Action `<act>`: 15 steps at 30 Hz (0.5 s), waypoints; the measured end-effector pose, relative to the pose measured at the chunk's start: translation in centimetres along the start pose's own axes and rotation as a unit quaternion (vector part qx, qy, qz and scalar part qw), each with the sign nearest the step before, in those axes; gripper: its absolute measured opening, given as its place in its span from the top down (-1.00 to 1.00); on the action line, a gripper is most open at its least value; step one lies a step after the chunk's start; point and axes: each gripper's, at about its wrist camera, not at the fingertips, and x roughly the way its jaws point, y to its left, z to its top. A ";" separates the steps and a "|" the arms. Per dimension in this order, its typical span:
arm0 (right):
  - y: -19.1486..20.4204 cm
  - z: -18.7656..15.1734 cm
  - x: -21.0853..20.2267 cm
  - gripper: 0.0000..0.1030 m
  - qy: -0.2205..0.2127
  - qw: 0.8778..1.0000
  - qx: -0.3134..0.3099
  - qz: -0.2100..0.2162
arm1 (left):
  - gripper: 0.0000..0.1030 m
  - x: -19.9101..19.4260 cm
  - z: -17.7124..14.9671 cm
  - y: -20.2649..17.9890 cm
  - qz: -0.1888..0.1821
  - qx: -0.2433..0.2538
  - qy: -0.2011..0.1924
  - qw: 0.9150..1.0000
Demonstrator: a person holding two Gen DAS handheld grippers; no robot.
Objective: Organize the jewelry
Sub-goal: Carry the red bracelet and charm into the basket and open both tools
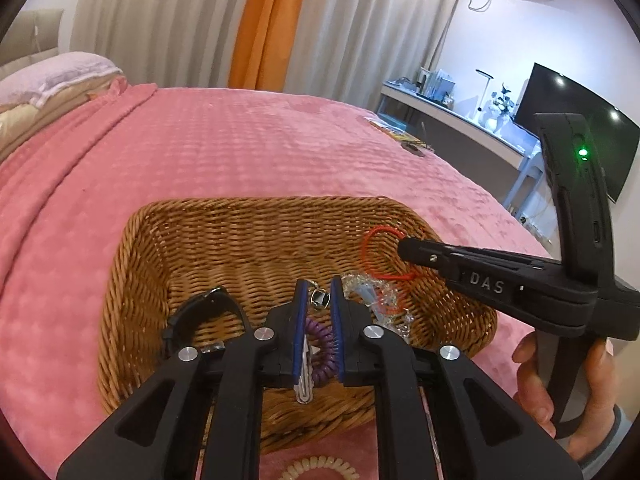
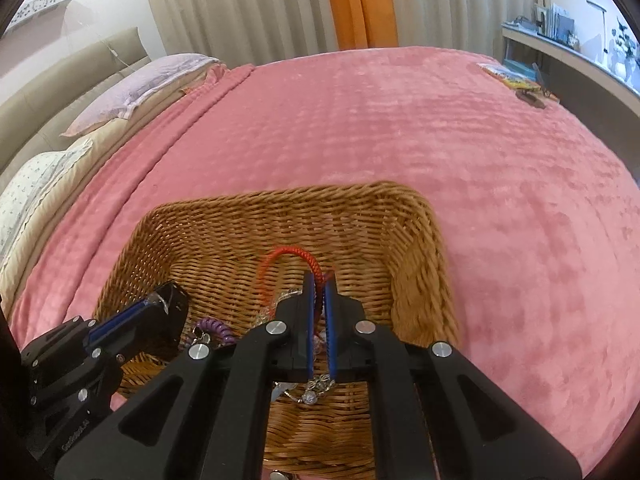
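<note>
Jewelry sits in one wicker basket (image 1: 248, 232) on pink bedspread (image 2: 400, 128): red cord bracelet (image 2: 286, 256) at 12 o'clock pinched by right gripper (image 2: 319, 280), marked "DAS"; purple coil (image 1: 322, 344) between left gripper (image 1: 319, 292) pads, grip unclear; one watch (image 1: 200, 308) at 9 o'clock

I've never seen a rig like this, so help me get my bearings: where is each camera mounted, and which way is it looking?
Left wrist: sits on the left hand-held gripper, looking along its fingers into the basket; the right hand shows.
Right wrist: sits on the right hand-held gripper, which pinches the red cord; no bare hand shows.
Shared: basket, red cord, purple coil, pink blanket, and each view shows the other gripper.
</note>
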 end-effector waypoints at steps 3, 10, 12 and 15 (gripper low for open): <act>-0.1 -0.2 -0.2 0.91 0.002 1.000 0.009 0.005 | 0.25 -0.5 -0.1 -0.2 -0.007 0.003 -0.005 1.000; 0.9 -0.6 -3.9 0.79 -0.023 1.000 -0.018 0.005 | 0.11 -4.5 -0.1 -0.6 -0.009 0.002 -0.040 0.999; 1.4 -0.9 -5.5 0.79 -0.034 0.999 -0.025 0.010 | 0.08 -6.0 -0.2 -0.8 -0.010 0.002 -0.050 0.999; 1.7 -2.0 -8.5 0.54 -0.054 0.998 -0.027 0.024 | 0.05 -9.0 -0.8 -1.4 -0.013 0.006 -0.069 0.997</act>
